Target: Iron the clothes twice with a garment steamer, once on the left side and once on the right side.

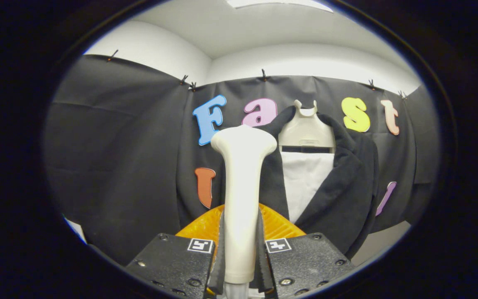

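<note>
From the gripper view, my tool [241,249] is clamped on the cream handle of the garment steamer [242,187], both fingers pressing its sides. The handle stands upright and its flared head hides the jacket's left lapel. The steamer's lower end is cut off between the fingers. Beyond hangs the dark jacket [347,187] on a pale hanger form [306,131], with a white panel [305,182] between the lapels. An orange ribbed piece [199,226] sits behind the fingers, mostly covered. Bare cloth wall opens to the left.
</note>
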`<state>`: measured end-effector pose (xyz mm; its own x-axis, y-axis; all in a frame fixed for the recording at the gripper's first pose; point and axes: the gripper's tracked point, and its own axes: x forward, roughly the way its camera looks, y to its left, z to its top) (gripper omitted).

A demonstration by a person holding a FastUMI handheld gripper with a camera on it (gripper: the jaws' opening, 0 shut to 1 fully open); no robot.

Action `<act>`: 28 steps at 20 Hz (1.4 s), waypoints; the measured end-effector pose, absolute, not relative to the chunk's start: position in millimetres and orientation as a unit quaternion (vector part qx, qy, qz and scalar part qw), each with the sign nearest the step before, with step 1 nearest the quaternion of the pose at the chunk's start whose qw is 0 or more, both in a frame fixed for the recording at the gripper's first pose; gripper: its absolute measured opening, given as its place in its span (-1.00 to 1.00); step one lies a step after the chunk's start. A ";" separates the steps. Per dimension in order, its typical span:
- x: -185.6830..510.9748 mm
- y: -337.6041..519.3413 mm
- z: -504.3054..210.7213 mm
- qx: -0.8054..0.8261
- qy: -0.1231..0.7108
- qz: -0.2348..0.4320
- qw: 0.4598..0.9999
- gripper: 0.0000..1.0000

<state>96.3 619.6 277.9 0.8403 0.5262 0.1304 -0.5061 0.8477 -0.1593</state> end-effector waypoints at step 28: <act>126.2 578.0 122.4 -0.124 0.024 0.250 0.960 -0.34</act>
<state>126.2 578.0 122.4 0.8742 0.4735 -0.1080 -0.4854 0.8447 -0.2256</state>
